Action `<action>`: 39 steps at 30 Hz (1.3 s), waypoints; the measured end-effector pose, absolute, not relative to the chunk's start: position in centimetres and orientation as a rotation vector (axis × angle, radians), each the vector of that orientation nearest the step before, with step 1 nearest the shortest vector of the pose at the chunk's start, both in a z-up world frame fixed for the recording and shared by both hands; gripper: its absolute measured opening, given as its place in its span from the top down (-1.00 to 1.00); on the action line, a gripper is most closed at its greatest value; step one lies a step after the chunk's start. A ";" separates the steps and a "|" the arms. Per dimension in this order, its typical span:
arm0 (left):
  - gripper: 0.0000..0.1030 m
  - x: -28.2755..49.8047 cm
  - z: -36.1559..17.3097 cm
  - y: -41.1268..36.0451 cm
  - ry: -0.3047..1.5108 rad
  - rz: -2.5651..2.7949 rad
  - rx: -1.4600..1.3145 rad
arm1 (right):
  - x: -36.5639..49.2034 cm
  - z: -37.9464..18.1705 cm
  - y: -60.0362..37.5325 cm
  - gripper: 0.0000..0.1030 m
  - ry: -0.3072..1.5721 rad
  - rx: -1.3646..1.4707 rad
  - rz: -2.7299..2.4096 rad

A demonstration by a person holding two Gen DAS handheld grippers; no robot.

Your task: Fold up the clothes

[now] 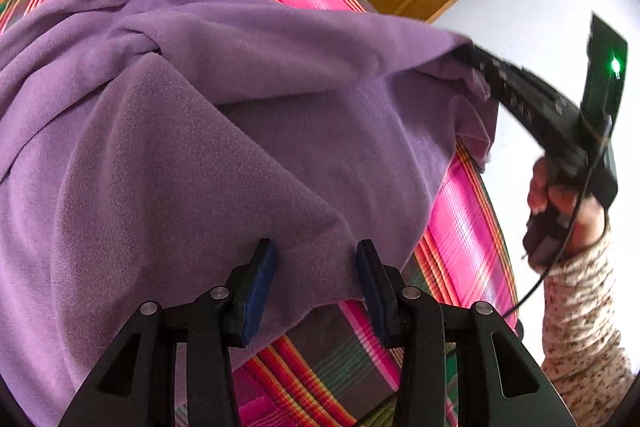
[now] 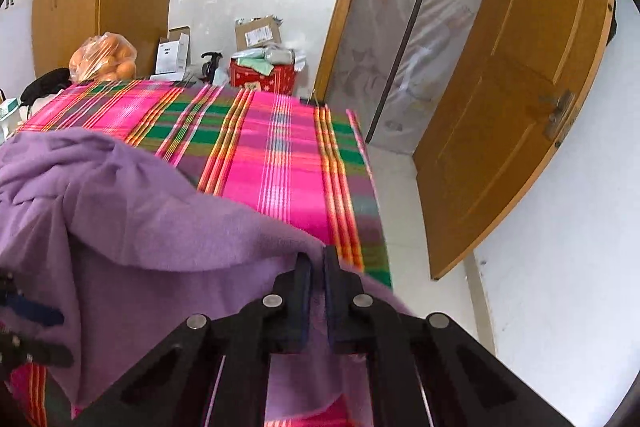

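Draping limply over the plaid-covered tabletop (image 2: 280, 155), the soft, light purple fleece garment (image 1: 180, 147) hangs pinched at one edge by the right hand-held gripper (image 2: 317, 267), while the left hand-held gripper (image 1: 316, 263) gapes around its near hem, a sound hold.

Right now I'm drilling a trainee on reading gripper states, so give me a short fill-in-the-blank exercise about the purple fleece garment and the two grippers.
1. The purple fleece garment lies on a plaid cloth whose main colour is ____.
2. The right gripper is ____ on an edge of the garment.
3. The left gripper has its jaws ____, with fleece between them.
4. The wooden door stands ____.

Missing words: pink; shut; open; open
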State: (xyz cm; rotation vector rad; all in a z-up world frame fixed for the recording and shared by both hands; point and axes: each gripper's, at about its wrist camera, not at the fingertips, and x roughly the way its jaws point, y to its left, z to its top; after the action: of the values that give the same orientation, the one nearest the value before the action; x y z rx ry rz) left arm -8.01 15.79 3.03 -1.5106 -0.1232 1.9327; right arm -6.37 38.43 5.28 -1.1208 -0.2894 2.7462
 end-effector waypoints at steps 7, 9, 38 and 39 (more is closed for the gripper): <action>0.15 -9.1 2.5 16.7 -0.118 1.919 -1.504 | -10.2 6.0 39.6 0.88 -0.305 -1.091 2.742; 0.15 -9.2 2.4 16.5 -0.126 1.914 -1.508 | -11.2 5.8 39.7 0.88 -0.327 -1.094 2.728; 0.14 -8.5 1.8 12.9 -0.299 1.835 -1.576 | -15.6 3.9 41.2 0.81 -0.447 -1.355 2.406; 0.14 -8.0 1.7 12.8 -0.302 1.831 -1.577 | -15.2 4.3 41.2 0.81 -0.413 -1.356 2.420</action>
State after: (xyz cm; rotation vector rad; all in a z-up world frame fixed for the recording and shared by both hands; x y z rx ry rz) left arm -8.04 12.82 1.66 -1.5767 -0.3022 1.8305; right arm -15.16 41.20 4.28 -1.3558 -0.4132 2.4199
